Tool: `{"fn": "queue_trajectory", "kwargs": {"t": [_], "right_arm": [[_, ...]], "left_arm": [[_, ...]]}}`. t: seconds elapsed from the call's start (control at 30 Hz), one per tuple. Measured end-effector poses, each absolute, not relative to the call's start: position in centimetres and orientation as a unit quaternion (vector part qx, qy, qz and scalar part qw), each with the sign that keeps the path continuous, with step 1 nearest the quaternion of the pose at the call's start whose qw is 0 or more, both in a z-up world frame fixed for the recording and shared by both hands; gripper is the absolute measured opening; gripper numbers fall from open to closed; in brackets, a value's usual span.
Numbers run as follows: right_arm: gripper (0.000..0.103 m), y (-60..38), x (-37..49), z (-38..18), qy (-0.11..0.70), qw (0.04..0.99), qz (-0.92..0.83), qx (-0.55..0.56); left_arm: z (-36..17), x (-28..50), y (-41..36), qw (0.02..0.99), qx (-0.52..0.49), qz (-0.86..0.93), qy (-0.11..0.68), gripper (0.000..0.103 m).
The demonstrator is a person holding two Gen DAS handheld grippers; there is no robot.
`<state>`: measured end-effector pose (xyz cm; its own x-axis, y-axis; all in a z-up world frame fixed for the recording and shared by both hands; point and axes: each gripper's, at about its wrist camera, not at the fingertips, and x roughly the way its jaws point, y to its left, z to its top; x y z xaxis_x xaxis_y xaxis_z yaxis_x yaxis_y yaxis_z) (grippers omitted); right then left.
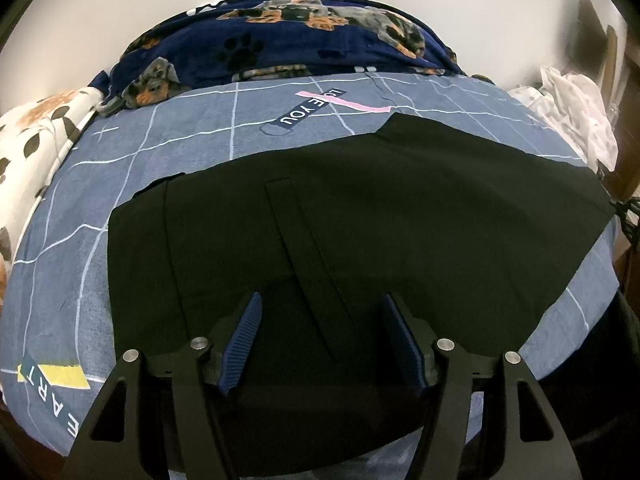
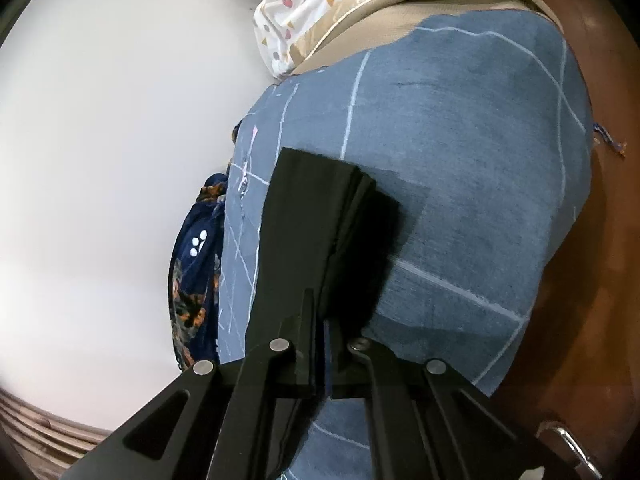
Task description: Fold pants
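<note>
pants: black fabric pants [image 1: 360,216] spread flat on blue-grey grid-print bedsheet [image 1: 192,136]
left hand-held gripper [image 1: 322,344]: jaws apart above pants, nothing between
right hand-held gripper [image 2: 326,356]: clamped on pants' folded edge [image 2: 316,216]

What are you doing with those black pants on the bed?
A person is folding black pants on a bed with a blue sheet, using a pair of tongs in each hand. The left tongs are open over the pants, which lie spread flat, and nothing is pinched between them. The right tongs are shut on one end of the pants, holding the stacked layers of cloth up off the sheet. A dark blue blanket with dogs on it is bunched up at the far side of the bed.
</note>
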<state>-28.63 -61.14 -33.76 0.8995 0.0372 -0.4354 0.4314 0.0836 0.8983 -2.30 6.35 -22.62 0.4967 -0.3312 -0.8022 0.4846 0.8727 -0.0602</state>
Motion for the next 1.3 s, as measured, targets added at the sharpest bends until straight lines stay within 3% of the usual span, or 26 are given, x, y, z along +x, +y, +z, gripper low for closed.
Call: {"fn": "queue_trajectory", "kwargs": {"t": [0.4,0.67,0.9,1.3], "right_arm": [[0.013,-62.9,-33.4,-33.1,0.1,0.7,-0.194,0.68],[0.017,-64.0,-33.4,-33.7,0.101,0.694,-0.195,0.685],[0.033,-63.7,-32.3,-34.0,0.107,0.689,-0.186,0.692],[0.034,-63.8,-31.8,-34.0,0.101,0.695,-0.156,0.694]], "left_arm": [[-22.8,-2.7,6.2,0.859,0.101,-0.243,0.438,0.071],[-22.8,-2.7,6.2,0.859,0.102,-0.243,0.438,0.074],[-22.9,-2.7,6.2,0.859,0.103,-0.243,0.438,0.074],[-22.8,-2.8,6.0,0.859,0.105,-0.244,0.437,0.077]]}}
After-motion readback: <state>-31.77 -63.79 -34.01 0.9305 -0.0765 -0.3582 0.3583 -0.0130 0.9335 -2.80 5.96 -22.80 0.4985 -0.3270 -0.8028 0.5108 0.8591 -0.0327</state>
